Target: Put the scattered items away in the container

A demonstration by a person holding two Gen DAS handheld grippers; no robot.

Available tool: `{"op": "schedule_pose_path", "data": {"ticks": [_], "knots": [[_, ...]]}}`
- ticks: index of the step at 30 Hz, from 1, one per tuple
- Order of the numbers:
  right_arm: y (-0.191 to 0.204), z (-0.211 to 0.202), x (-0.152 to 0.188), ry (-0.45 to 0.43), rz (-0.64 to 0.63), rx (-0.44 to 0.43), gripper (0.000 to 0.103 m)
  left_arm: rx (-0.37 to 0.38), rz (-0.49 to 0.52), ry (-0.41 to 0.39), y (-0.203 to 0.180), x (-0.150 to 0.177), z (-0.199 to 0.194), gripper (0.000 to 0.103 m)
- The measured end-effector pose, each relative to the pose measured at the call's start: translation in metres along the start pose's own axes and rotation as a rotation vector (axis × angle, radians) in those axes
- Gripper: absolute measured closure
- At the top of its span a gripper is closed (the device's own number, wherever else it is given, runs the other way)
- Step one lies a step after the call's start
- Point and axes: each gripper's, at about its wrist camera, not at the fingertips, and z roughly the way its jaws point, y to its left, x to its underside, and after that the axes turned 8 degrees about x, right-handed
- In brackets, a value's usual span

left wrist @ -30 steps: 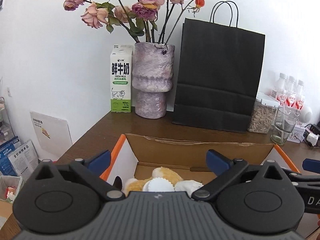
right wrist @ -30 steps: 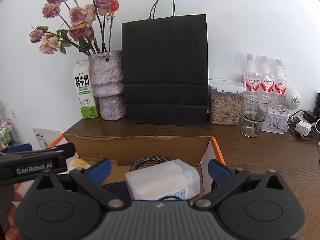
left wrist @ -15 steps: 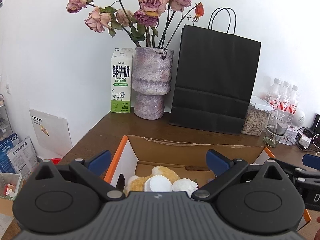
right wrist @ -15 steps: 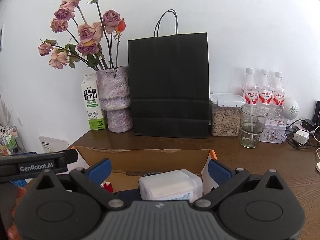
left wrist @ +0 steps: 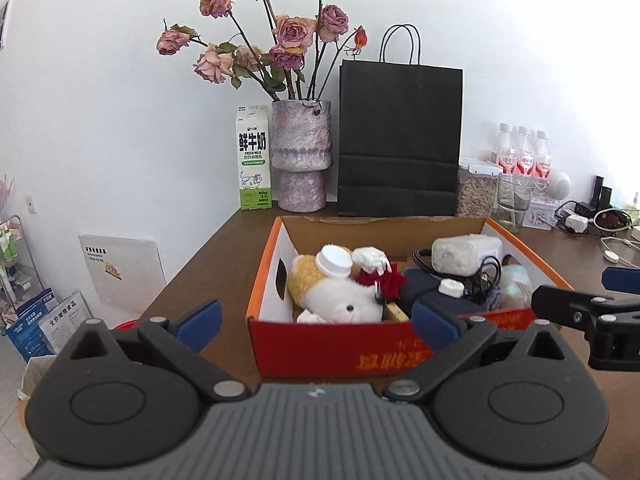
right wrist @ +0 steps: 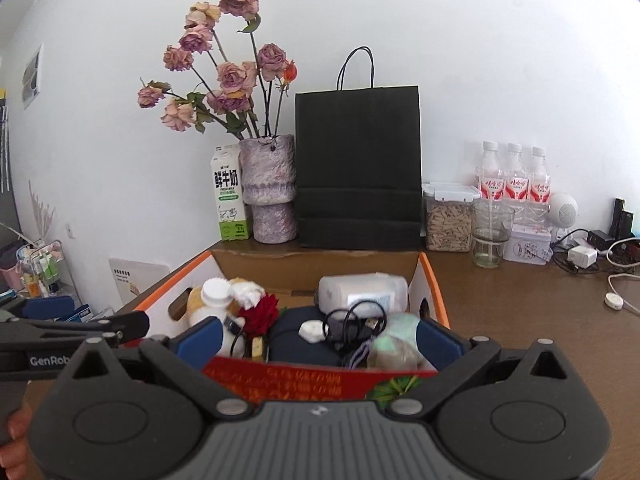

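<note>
Nearest: my left hand-held gripper (left wrist: pixel 316 322), jaws spread wide, nothing between them. My right hand-held gripper (right wrist: pixel 318 338) likewise, wide and empty. Both sit just short of the box's near wall, above the surface (left wrist: pixel 208 276).

Next out: the red-and-orange cardboard box (left wrist: pixel 332 350), filled. Left side holds a plush toy (left wrist: pixel 340 304) with a white cap (left wrist: pixel 334 262) on it and a red flower (left wrist: pixel 386 282). Right side holds a dark pouch (right wrist: pixel 296 340), black cable (right wrist: pixel 356 322), clear plastic container (right wrist: pixel 362 292).

Beyond: milk carton (left wrist: pixel 254 158), vase (left wrist: pixel 301 160), black paper bag (left wrist: pixel 399 140), upright along the wall, seemingly not clutter.

Judgement: gathering looks finished; I see no stray item near the box. Next move calls for scanning the surface's right end before stopping.
</note>
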Motion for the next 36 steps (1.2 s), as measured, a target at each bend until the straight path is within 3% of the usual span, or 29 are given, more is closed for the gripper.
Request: {"op": "schedule_pose_path", "data": {"ticks": [4,10,16,36], "knots": [[0.007,-0.034,0.027,0.02,0.014,0.025,0.0,-0.02,0.009,0.019,-0.009,0.022,-0.03,0.0],[0.016,-0.084,0.058,0.035,0.017,0.034,0.0,0.02,-0.037,0.043,-0.018,0.056,-0.074,0.0],[0.027,-0.119,0.081,0.059,-0.015,0.05,0.0,-0.008,-0.025,0.066,-0.023,0.075,-0.098,0.0],[0.027,-0.118,0.092,0.1,-0.016,0.061,0.0,-0.028,-0.003,0.08,-0.025,0.079,-0.095,0.0]]}}
